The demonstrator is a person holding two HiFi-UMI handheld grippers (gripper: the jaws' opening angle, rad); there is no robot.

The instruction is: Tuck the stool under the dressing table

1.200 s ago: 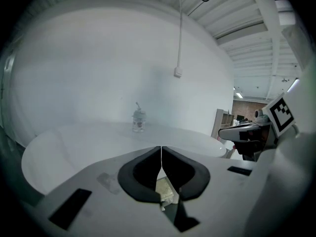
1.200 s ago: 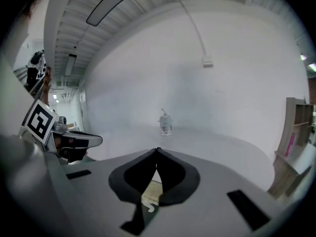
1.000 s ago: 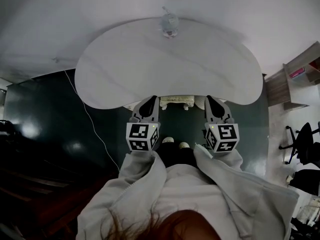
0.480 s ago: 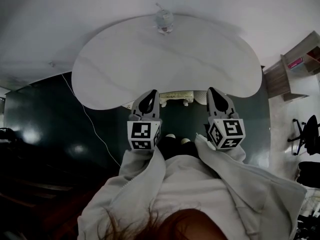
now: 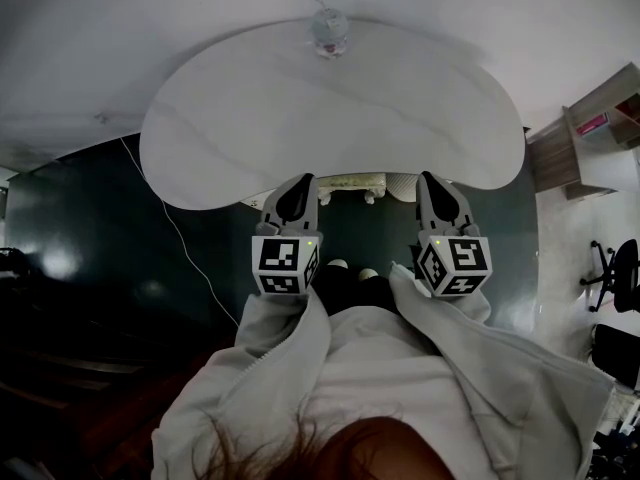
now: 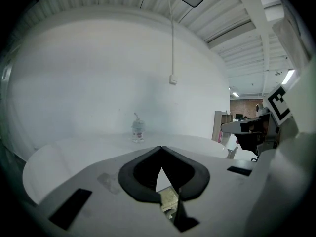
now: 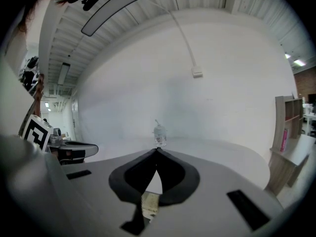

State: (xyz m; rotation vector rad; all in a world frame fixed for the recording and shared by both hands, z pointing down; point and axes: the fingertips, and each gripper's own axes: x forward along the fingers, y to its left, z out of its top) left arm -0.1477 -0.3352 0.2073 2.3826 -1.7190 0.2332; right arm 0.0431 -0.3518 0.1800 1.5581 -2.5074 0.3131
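The white kidney-shaped dressing table fills the middle of the head view. Below its front edge shows a cream strip of the stool, most of it hidden by the tabletop. My left gripper and right gripper point at that edge, one on either side of the stool, both shut with nothing between their tips. In the left gripper view the left gripper has its tips together, and a piece of the stool shows under them. The right gripper looks the same, over the stool.
A small glass ornament stands at the table's far edge against the white wall. A thin cable runs over the dark floor at left. A wooden shelf and an office chair stand at right. The person's shoes are below the stool.
The head view has shifted a little, so table and grippers sit slightly higher in the picture. The right gripper's marker cube has rolled slightly. Both grippers stay shut at the table's front edge.
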